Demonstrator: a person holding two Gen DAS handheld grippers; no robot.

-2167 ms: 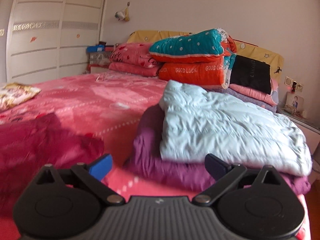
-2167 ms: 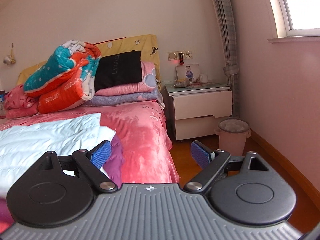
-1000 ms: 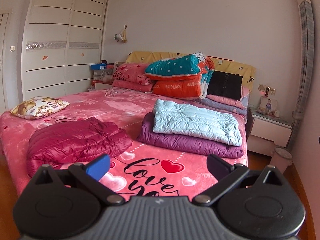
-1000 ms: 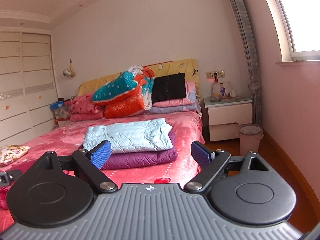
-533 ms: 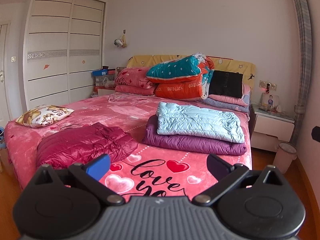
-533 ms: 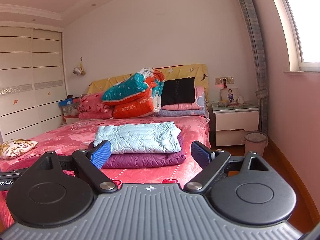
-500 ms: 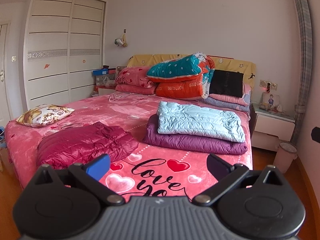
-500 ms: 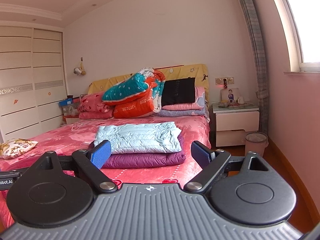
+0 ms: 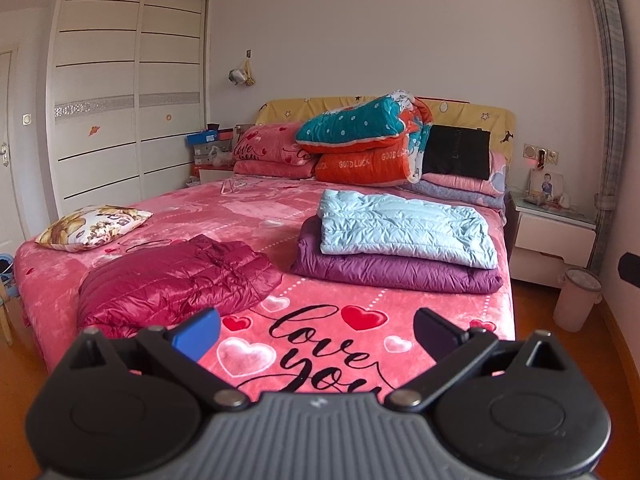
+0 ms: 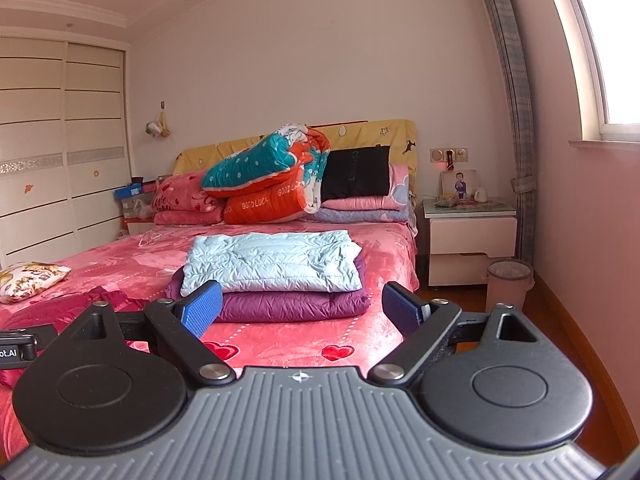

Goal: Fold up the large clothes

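— Jackets first: where are they, seen from the grippers?
— Start with the left gripper (image 9: 316,330). Its two blue-padded fingers (image 9: 197,332) are spread wide with nothing between them, held in the air short of the foot of the bed (image 9: 320,344). The right gripper (image 10: 302,308) is the same: spread wide, empty, touching nothing.
— And beyond them?
— Nearest the left gripper, on the left part of the pink blanket, lies a dark red jacket (image 9: 176,276), bunched and rumpled, not neatly squared. To its right, apart from it, a light blue jacket (image 9: 404,228) lies folded flat on top of a folded purple jacket (image 9: 396,270); the purple one sticks out under it on the near side and the left.
— Does the right camera agree?
— Yes. The blue one (image 10: 272,260) sits square on the purple one (image 10: 292,304), straight ahead between the fingers, and the red one (image 10: 60,308) shows only as an edge at the left.
— Anything else on the bed?
— A flowered pillow (image 9: 94,226) near the left edge, and at the headboard a pile of folded quilts (image 9: 368,140) and pillows.
— And off the bed?
— A white nightstand (image 10: 472,240) on the right with a pink bin (image 10: 508,284) on the floor beside it, and a white wardrobe (image 9: 128,100) along the left wall.
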